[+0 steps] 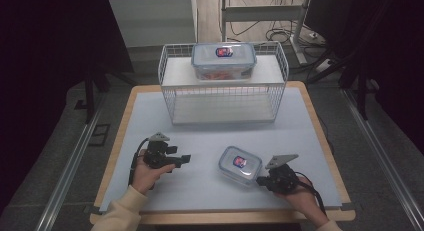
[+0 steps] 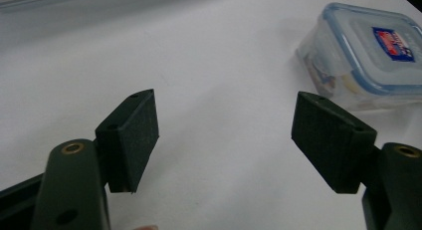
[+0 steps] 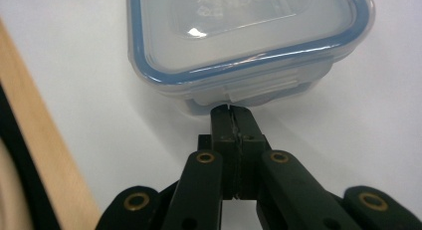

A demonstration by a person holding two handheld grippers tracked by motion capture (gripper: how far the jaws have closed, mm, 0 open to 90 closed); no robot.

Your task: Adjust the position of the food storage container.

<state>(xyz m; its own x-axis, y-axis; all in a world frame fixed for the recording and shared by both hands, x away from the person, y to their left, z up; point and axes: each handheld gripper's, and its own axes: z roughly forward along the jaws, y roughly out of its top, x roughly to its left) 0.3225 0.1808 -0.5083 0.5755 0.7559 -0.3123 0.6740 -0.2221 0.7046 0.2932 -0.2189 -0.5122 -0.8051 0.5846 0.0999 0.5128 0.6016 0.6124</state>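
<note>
A small clear container with a blue-rimmed lid [image 1: 240, 164] [image 2: 368, 56] [image 3: 244, 36] lies on the white mat, front right of centre. My right gripper [image 1: 261, 181] [image 3: 231, 110] is shut, pads pressed flat together with nothing between them. Its tips meet the container's near side just under the lid's latch flap. My left gripper [image 1: 182, 160] [image 2: 224, 135] rests low over the mat to the left with its jaws wide open and empty, pointing toward the container from a distance.
A white wire rack [image 1: 172, 98] stands at the back of the table. A larger clear container with a blue-rimmed lid [image 1: 224, 60] sits on its top shelf. The table's wooden edge [image 3: 54, 155] runs close beside my right gripper.
</note>
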